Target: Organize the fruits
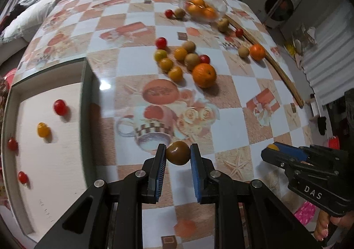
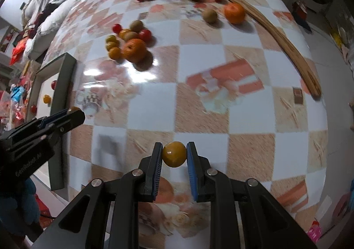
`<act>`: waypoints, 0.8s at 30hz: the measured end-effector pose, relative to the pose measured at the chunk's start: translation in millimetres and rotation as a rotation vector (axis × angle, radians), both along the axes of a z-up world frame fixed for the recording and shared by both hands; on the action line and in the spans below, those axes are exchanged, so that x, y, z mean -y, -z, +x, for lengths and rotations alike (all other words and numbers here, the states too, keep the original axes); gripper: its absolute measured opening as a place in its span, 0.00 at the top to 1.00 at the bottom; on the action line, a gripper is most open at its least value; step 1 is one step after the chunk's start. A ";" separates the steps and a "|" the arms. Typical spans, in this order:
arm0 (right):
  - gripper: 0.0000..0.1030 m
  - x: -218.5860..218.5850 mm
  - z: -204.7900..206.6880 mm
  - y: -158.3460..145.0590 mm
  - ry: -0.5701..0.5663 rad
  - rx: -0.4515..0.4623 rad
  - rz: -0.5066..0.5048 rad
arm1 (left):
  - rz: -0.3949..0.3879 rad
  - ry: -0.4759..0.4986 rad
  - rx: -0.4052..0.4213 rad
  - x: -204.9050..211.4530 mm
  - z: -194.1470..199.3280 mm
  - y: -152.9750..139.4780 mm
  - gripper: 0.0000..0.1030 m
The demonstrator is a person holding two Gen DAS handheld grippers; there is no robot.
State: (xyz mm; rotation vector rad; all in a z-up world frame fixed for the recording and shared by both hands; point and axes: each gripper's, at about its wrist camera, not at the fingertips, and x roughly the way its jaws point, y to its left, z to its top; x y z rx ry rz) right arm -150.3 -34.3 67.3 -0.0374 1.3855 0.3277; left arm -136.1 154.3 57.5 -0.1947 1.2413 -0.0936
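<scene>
L gripper (image 1: 178, 152) and R gripper (image 2: 174, 154) each pinch a tomato; I'm carrying both to tray (image 1: 87, 85) for sorting.

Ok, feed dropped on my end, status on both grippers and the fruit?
Left gripper shut on brownish tomato. Right gripper shut on yellow tomato. Tray at left holds four small tomatoes. Path clear.
</scene>
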 end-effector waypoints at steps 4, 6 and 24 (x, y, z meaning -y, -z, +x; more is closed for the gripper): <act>0.77 -22.0 6.1 -4.6 -0.051 0.011 0.012 | 0.005 -0.050 0.016 -19.3 -8.1 -8.7 0.77; 0.77 -36.9 8.3 -6.8 -0.083 0.015 0.019 | 0.008 -0.083 0.025 -31.5 -13.2 -13.2 0.77; 0.77 -189.9 -1.6 -19.2 -0.423 0.025 0.103 | 0.086 -0.437 0.013 -151.1 -84.7 -11.1 0.77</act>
